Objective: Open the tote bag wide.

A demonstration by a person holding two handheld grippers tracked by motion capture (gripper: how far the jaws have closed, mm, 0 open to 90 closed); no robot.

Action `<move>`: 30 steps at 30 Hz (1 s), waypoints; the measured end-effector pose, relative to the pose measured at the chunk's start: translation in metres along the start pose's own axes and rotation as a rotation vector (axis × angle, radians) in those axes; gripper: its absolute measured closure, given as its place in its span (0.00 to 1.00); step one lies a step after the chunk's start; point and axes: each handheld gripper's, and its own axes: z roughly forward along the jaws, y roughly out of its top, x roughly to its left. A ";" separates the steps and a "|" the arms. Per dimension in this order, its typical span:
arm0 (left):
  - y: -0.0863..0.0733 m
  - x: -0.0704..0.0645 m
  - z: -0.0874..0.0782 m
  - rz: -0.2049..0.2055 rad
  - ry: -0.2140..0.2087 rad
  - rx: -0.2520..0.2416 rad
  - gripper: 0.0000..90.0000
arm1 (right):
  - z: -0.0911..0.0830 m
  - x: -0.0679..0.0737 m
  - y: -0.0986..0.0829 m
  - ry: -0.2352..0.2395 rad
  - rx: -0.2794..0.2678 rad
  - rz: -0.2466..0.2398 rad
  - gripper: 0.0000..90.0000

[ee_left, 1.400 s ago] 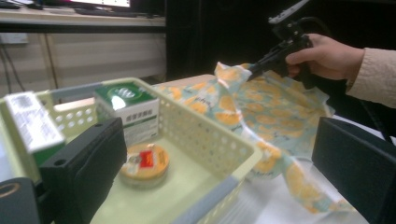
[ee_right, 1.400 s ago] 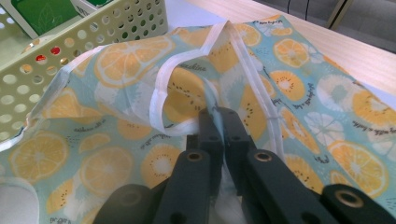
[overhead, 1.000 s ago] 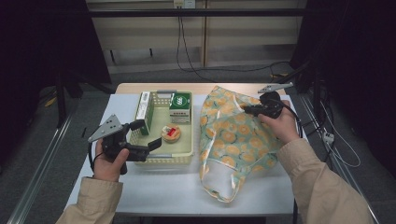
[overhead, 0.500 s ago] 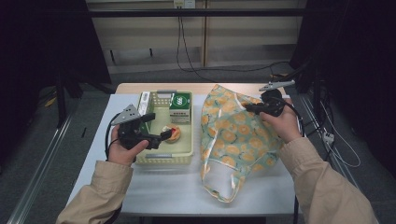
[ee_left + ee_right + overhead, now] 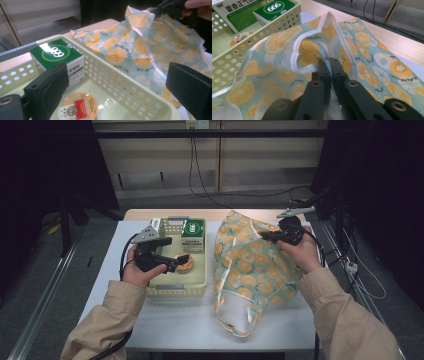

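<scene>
High view: left tongs point(image 5: 184, 261) held apart over a round lidded cup point(image 5: 185, 264) in the perforated basket point(image 5: 175, 289) on the bench point(image 5: 175, 320), left gripper view: green carton point(image 5: 58, 58) seen beyond the cup, right gripper view: right tongs point(image 5: 328, 65) clamped on the orange-print bag point(image 5: 312, 55) right of the basket.

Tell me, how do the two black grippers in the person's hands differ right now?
The left gripper has its jaws wide open over the basket, above the round tub; the right gripper has its jaws shut on the bag, pinching its white-edged rim. The left holds nothing, while the right lifts fabric. Both are black and hand-held.
</scene>
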 end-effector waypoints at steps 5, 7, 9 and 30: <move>-0.003 0.004 0.013 0.006 -0.012 0.033 0.05 | 0.001 0.001 -0.002 -0.002 0.006 0.000 1.00; -0.003 0.005 0.017 0.016 -0.010 0.051 0.05 | 0.001 0.001 -0.002 -0.003 0.007 0.000 1.00; -0.003 0.006 0.022 0.028 -0.014 0.070 0.05 | 0.000 0.000 -0.002 -0.003 0.002 0.002 1.00; -0.016 0.019 0.056 0.076 -0.002 0.261 0.06 | 0.001 0.002 -0.003 0.003 0.006 -0.001 1.00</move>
